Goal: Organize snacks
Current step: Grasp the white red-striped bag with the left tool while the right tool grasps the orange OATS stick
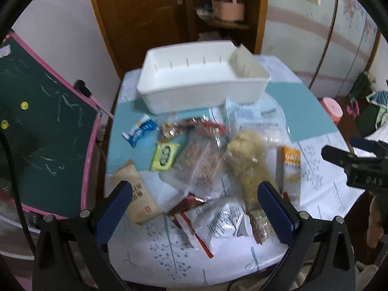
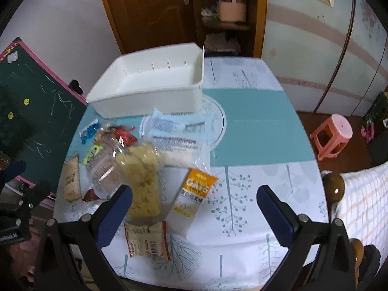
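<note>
Snack packets are seen heaped on the near half of a round table (image 2: 254, 131), apparently laid out for sorting, while a white bin (image 1: 201, 92) is set at the far edge, just beyond the pile. The bin is shown empty; one upright divider stands at its right end. Both tongs are held above the table with jaws spread wide and nothing gripped: the left gripper (image 1: 196, 206) is poised over the heap, a yellow bag (image 1: 247, 160) and brown packet (image 1: 138, 194) below it; the right gripper (image 2: 194, 206) is hung over an oats box (image 2: 194, 194). Sorting is judged not yet begun.
</note>
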A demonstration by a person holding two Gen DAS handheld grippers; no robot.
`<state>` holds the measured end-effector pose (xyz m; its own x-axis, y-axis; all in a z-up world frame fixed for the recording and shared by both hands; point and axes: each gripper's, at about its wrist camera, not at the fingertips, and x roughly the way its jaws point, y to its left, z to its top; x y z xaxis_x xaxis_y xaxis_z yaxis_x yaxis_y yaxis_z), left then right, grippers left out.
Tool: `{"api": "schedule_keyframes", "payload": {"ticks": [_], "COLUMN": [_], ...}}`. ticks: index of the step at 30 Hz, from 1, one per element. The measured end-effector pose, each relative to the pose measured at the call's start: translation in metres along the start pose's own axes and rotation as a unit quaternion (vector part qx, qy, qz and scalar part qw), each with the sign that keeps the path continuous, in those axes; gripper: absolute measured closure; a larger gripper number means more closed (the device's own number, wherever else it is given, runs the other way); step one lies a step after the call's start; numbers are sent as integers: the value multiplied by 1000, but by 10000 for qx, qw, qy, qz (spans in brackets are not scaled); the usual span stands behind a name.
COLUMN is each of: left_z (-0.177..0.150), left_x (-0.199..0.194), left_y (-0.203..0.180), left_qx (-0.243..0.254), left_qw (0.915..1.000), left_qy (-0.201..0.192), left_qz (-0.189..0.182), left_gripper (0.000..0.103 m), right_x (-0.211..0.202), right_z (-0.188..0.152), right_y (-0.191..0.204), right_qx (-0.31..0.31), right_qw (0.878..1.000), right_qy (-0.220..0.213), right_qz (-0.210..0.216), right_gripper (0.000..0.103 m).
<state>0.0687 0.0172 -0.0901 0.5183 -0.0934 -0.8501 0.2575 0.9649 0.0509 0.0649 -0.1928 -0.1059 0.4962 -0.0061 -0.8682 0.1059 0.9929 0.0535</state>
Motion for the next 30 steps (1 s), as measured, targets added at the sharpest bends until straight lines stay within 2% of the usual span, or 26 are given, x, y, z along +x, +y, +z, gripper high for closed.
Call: {"api": "schedule_keyframes", "payload": {"ticks": [5,11,14,21,24,30], "left_z": [-12,-28,-37,-54,-55,-57], "left_x": [23,53,65,84,90,100], "left_y": [-8,-12,-13,-15,-11,-13], "left_qx": [144,222,316,549,461,402], "left_qw": [9994,9959,9940,9910,9896,9859], "left_qy": [312,819,989,1176,1234,1384], "left_qz": [-55,-320,-334,-328,-584,-852], "left_gripper": [0,1,1,0,0,0], "right_x": [23,42,50,76,87,107], "right_z": [-8,-16,-18,-25,-25,-23], "right_y": [1,3,4,5,7,16], "right_qx": [-11,-13,-32,-57,-45,-43], "right_qw": [9995,9984,9978,9949,9939,9916], "right_qy": [300,564,665,985,1074,1227], "right_qz": [-54,-50,-69,-195,-249,-397], "right_gripper": [5,6,7,15,16,20]}}
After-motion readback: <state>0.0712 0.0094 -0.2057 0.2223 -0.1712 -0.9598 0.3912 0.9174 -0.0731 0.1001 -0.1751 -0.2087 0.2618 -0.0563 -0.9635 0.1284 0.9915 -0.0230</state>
